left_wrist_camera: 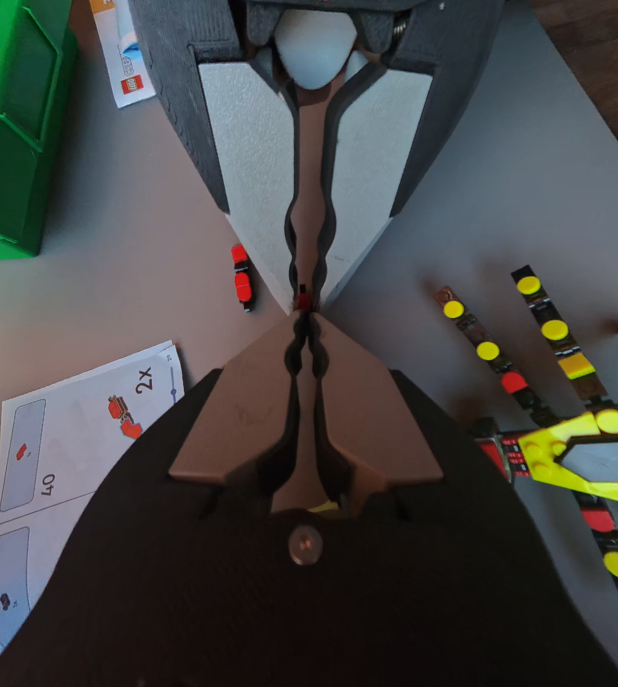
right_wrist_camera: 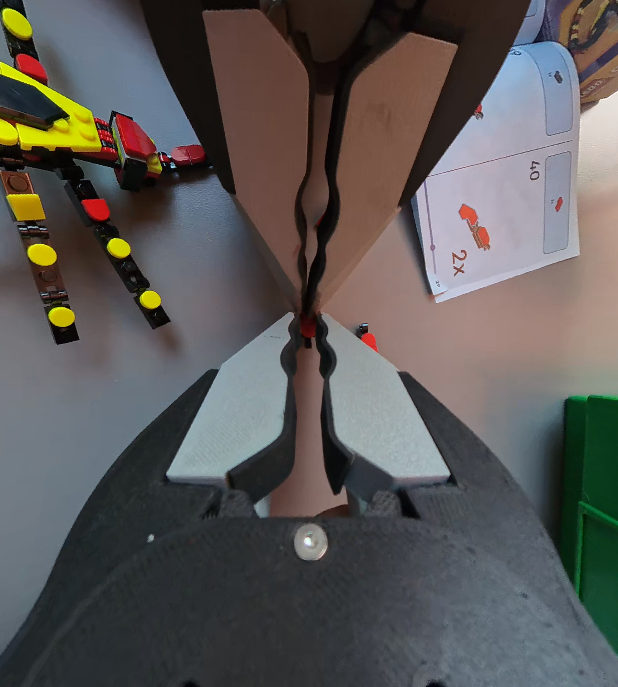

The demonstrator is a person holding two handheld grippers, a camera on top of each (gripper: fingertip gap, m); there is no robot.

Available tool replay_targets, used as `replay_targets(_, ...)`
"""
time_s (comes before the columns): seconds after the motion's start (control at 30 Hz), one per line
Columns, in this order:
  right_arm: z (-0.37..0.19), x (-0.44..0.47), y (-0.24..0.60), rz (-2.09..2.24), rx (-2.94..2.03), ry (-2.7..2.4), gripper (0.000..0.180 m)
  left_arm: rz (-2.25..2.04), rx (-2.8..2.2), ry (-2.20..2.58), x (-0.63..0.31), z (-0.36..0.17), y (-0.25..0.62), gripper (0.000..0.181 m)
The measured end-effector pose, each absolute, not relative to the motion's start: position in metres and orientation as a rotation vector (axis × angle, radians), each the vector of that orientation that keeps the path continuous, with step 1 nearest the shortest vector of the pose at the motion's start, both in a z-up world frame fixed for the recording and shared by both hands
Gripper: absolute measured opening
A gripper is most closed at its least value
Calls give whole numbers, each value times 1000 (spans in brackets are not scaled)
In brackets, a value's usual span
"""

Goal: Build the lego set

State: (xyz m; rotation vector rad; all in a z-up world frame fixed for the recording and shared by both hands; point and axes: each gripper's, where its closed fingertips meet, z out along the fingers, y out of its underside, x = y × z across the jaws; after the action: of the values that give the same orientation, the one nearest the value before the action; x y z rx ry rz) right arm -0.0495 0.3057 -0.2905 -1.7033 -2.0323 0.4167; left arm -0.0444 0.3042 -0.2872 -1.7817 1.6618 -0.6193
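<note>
- The left hand-held gripper (left_wrist_camera: 304, 322) has brown-faced fingers and meets the right hand-held gripper (right_wrist_camera: 305, 322), grey-faced, tip to tip above the tabletop (left_wrist_camera: 133, 290); the two point straight at each other.
- Between the meeting tips sits a small red and black lego piece (left_wrist_camera: 303, 299); in the right wrist view the same piece (right_wrist_camera: 306, 329) shows as a red spot with a black stub.
- The right hand-held gripper's tips are pinched nearly together on that piece; only a thin wavy slit runs between its dark pads.
- The left hand-held gripper's tips are likewise drawn almost closed and touch the piece; whether they truly grip it or only press against it cannot be told.
- A second red and black assembly (left_wrist_camera: 242, 277) lies on the tabletop just beside the right hand-held gripper's fingers; in the right wrist view only its end (right_wrist_camera: 369, 336) peeks past a grey finger.
- The larger lego model (right_wrist_camera: 51, 126), yellow, black and red with a dark flat panel, lies off to the side; long jointed legs (right_wrist_camera: 45, 256) dotted with round yellow tiles spread from it across the tabletop; in the left wrist view it (left_wrist_camera: 545, 457) appears at the right edge.
- An open instruction booklet (left_wrist_camera: 77, 446) lies near the left hand-held gripper's body; a green bin (left_wrist_camera: 6, 122) stands at the far corner; a printed box (right_wrist_camera: 608, 41) sits beyond the booklet (right_wrist_camera: 504, 193).
</note>
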Motion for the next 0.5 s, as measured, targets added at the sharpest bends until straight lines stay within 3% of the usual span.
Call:
replay_targets(0.4,-290,-50,307,483,-1728,-1972,5,-610,-1777,1664,-45,-287,304,0)
replay_targets(0.5,-285,-51,308,553,-1729,-1924,14,-571,-1771,1684,-45,-287,304,0)
